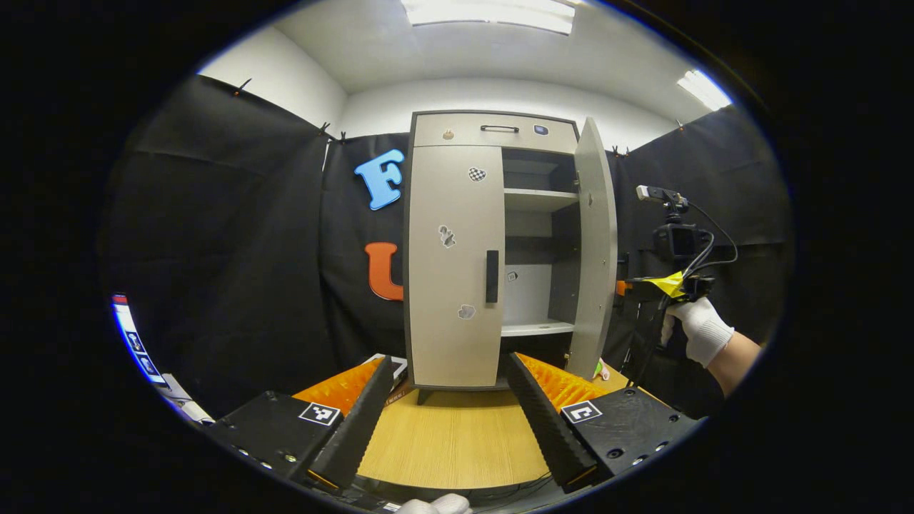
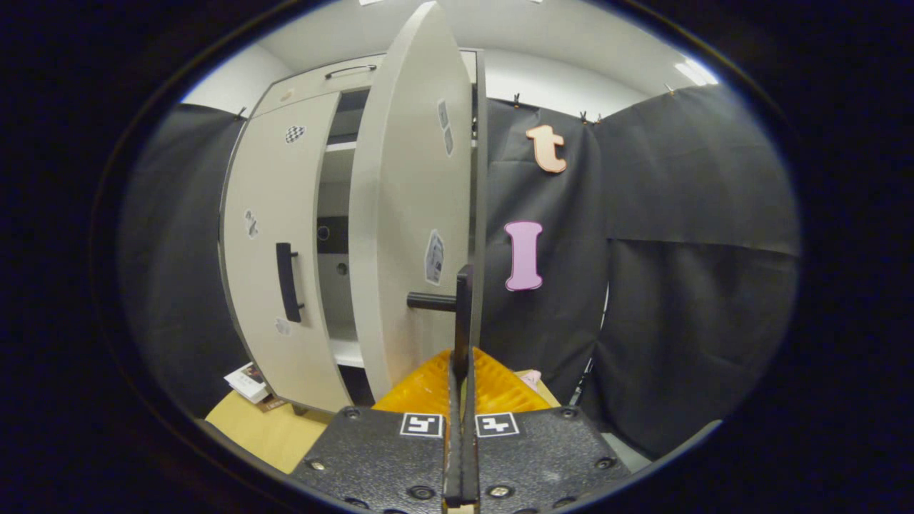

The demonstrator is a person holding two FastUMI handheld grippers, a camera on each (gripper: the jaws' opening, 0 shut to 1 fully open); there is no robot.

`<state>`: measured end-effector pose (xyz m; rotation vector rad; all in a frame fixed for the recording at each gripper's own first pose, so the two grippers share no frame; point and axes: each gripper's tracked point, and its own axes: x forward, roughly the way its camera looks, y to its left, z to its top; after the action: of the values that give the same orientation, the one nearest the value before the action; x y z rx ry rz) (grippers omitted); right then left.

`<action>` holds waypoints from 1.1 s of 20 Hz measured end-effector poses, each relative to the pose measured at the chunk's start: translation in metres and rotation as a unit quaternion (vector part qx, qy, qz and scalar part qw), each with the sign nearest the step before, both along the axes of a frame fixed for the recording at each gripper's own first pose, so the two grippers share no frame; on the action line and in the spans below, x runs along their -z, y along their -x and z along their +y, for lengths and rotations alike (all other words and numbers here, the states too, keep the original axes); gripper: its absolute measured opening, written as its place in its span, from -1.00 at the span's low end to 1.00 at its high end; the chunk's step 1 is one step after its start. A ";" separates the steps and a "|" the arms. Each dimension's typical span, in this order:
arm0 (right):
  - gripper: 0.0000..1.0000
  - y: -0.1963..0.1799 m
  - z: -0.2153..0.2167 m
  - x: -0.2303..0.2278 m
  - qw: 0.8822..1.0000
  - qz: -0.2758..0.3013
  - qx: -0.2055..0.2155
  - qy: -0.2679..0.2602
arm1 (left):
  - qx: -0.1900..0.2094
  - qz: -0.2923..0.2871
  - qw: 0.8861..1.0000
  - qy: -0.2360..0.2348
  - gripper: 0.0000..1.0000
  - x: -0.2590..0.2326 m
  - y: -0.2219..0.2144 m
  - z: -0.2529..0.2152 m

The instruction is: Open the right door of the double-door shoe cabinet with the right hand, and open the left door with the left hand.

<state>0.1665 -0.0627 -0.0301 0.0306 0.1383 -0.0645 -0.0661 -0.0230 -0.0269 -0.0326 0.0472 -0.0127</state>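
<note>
The grey shoe cabinet (image 1: 493,130) stands on a wooden table. Its left door (image 1: 453,264) is closed, with a dark vertical handle (image 1: 492,276) at its inner edge. The right door (image 1: 596,250) is swung wide, and shelves show inside. My left gripper (image 1: 450,364) is open, low in front of the left door and short of it. In the right gripper view the right door (image 2: 400,214) is seen nearly edge-on. My right gripper (image 2: 462,360) is shut on its handle (image 2: 463,300). A gloved hand holds that gripper (image 1: 628,287) beside the door's edge.
A wooden table top (image 1: 457,442) lies between me and the cabinet. A camera on a stand (image 1: 678,239) sits to the right of the open door. A booklet (image 2: 246,382) lies on the table by the cabinet's foot. Black cloth walls surround the booth.
</note>
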 end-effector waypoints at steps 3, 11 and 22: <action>-0.93 -0.001 -0.019 0.001 1.000 0.003 -0.008 0.006 | -0.002 0.004 1.000 0.004 0.93 -0.001 -0.008 -0.019; -0.93 -0.006 -0.054 0.000 0.999 -0.003 -0.052 -0.002 | -0.015 0.000 1.000 0.003 0.93 -0.013 -0.021 -0.074; -0.92 -0.005 -0.057 -0.009 0.998 -0.020 -0.052 -0.009 | -0.036 0.008 0.999 0.000 0.93 -0.010 -0.024 -0.074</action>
<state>0.1719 -0.1202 -0.0211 0.0423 0.1011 0.0412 -0.0421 -0.0969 -0.0167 -0.0350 0.0616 0.0591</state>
